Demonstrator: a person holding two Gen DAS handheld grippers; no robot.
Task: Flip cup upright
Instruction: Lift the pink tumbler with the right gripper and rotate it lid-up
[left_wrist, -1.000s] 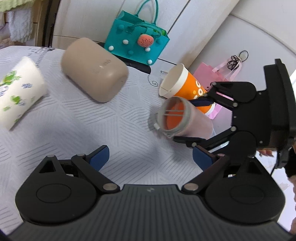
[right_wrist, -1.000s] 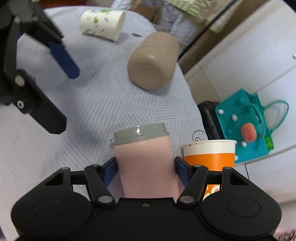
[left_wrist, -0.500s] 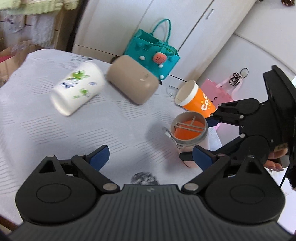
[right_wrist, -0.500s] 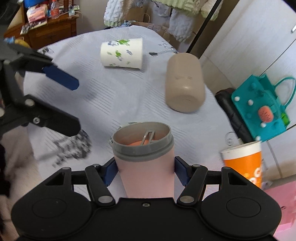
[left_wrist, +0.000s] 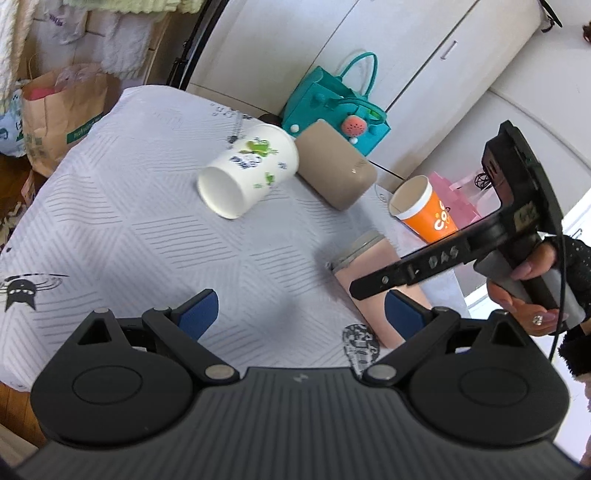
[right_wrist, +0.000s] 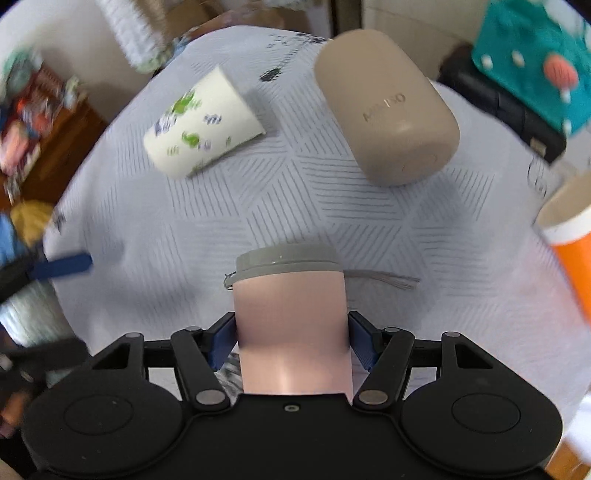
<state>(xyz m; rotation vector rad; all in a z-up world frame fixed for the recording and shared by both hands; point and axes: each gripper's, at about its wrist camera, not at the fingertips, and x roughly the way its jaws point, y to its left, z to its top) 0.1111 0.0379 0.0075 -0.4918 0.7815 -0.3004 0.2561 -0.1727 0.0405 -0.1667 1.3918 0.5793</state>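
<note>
My right gripper is shut on a pink cup with a grey rim, held by its body. In the left wrist view the pink cup stands near-upright on the table's right side, with the right gripper's finger across it. My left gripper is open and empty, just left of the pink cup. A white cup with green prints and a beige cup lie on their sides further back. An orange paper cup stands upright at the right edge.
The table has a pale grey patterned cloth. A teal bag and a pink bag sit beyond the far edge. A brown paper bag stands on the floor at left. White cabinets stand behind.
My right gripper has turned the pink cup from lying on its side to near-upright and lowered it toward the cloth. The left gripper has pulled back and risen, still open.
</note>
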